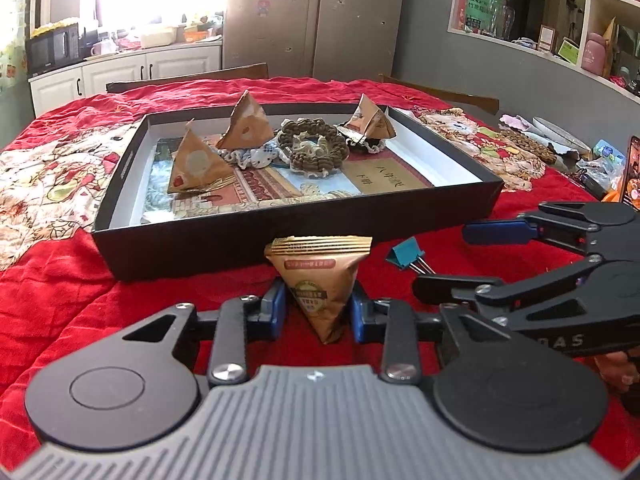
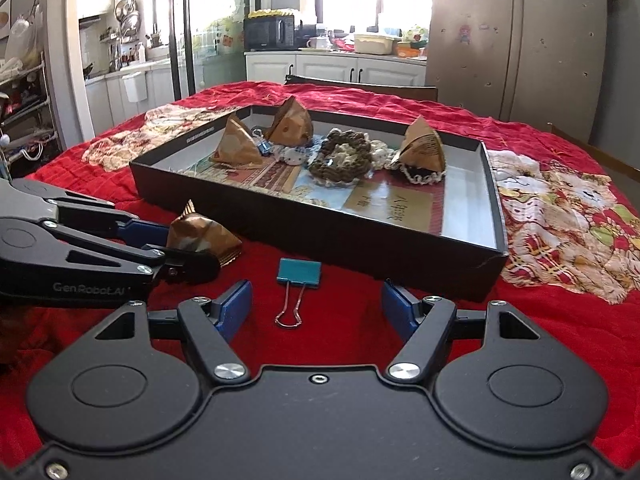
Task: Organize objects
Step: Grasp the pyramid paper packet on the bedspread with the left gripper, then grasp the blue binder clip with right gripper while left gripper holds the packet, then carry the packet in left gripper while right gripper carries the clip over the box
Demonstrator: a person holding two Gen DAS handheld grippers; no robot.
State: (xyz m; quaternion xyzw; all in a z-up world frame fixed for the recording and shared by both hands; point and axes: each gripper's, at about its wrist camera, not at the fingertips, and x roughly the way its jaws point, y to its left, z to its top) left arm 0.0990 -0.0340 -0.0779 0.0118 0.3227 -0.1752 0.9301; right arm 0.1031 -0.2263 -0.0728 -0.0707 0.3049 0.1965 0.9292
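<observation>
A brown triangular packet (image 1: 320, 284) stands on the red cloth just in front of the black box (image 1: 240, 252), and my left gripper (image 1: 319, 312) is shut on it, its blue pads pressing both sides. The right wrist view shows that packet (image 2: 200, 236) in the left gripper (image 2: 184, 246). A teal binder clip (image 2: 299, 274) lies flat on the cloth, handles toward me, ahead of my open right gripper (image 2: 318, 308), which touches nothing. In the left wrist view the clip (image 1: 404, 256) lies beside the right gripper (image 1: 440, 259). Inside the box (image 2: 320, 236) are three more packets, crocheted pieces and a small blue clip (image 2: 262, 146).
A red quilt with cartoon patches (image 2: 560, 216) covers the table. A phone (image 1: 630, 172), a plate (image 1: 560, 132) and loose clutter sit at the right edge. Chair backs (image 2: 360, 84) line the far side. The two grippers are close, side by side.
</observation>
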